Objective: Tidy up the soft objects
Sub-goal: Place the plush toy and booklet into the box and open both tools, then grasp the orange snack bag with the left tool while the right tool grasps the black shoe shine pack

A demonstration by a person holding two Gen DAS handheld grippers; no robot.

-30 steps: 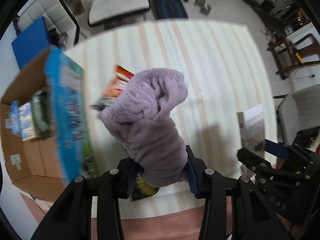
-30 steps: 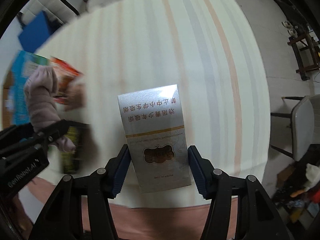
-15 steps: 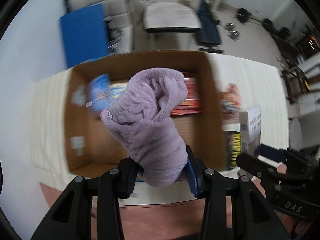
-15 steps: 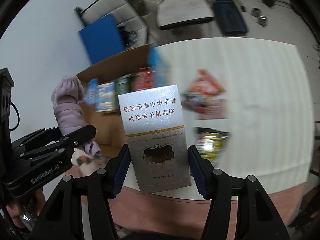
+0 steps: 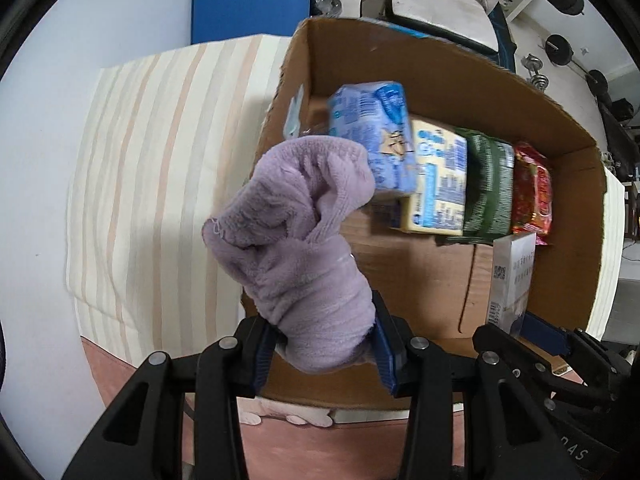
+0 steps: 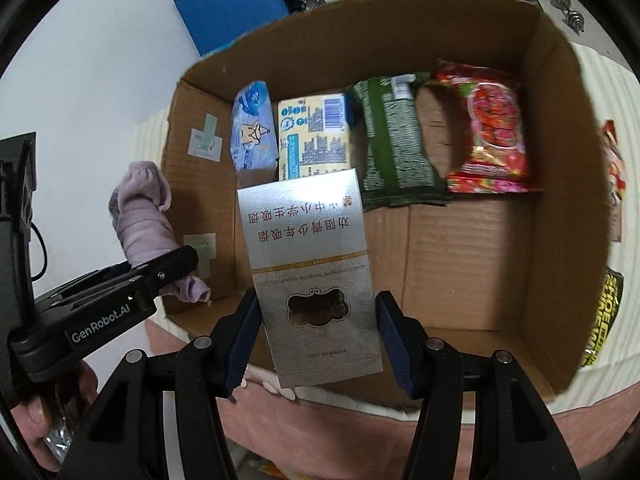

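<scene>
Blue packet (image 5: 370, 136) smeared by blur, yellow bag (image 6: 604, 320) cut off — print perhaps unreadable

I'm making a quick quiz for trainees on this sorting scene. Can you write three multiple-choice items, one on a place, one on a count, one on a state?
1. Where do the packets stand in the cardboard box?
A. In a row along its far wall
B. Stacked in the near corner
C. Outside on the cloth

2. How many packets are in that row?
A. Two
B. Four
C. Six

3. What does the left gripper hold?
A. Nothing
B. A red packet
C. A purple fleece cloth

Key: 1 A, they line the far wall; 2 B, blue, yellow, green and red; 3 C, the pads press its lower end.
</scene>
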